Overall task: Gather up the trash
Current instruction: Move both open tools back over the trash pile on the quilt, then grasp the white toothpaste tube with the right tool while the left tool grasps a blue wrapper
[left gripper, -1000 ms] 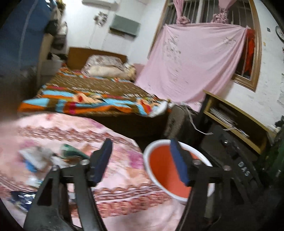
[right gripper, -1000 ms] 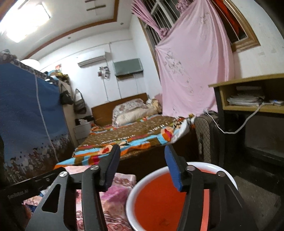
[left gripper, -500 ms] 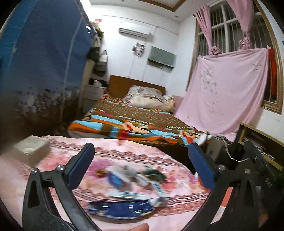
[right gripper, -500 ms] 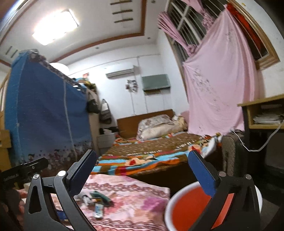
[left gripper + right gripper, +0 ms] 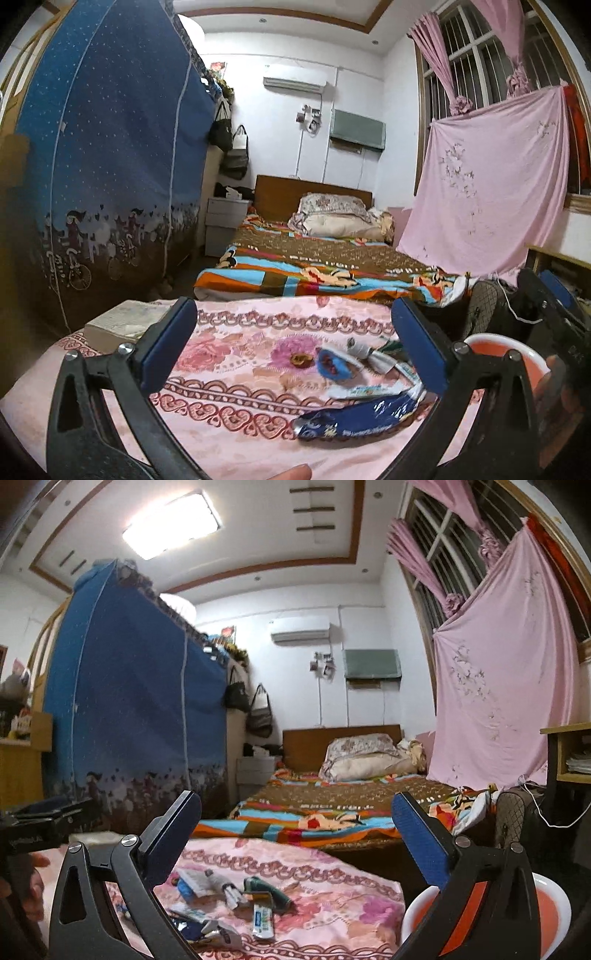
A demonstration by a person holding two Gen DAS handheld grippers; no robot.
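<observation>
Several wrappers lie on the table's pink flowered cloth. Nearest in the left wrist view are a long dark blue wrapper, a white strip wrapper and a small blue piece. My left gripper stands open just before them, holding nothing. The right wrist view shows the same pile: a green packet, a white sachet and a crumpled silver wrapper. My right gripper is open and holding nothing, above the table's right end. An orange basin with a white rim sits low on the right.
A thick book lies at the table's far left corner. Behind the table is a bed, with a tall blue fabric wardrobe to its left. A shelf unit and cables stand at the right. The basin is beside the table's right edge.
Both grippers have opened wide. The left view has swung from the basin to the wrappers on the table. The right view has turned left, so the table now shows more than the basin.
</observation>
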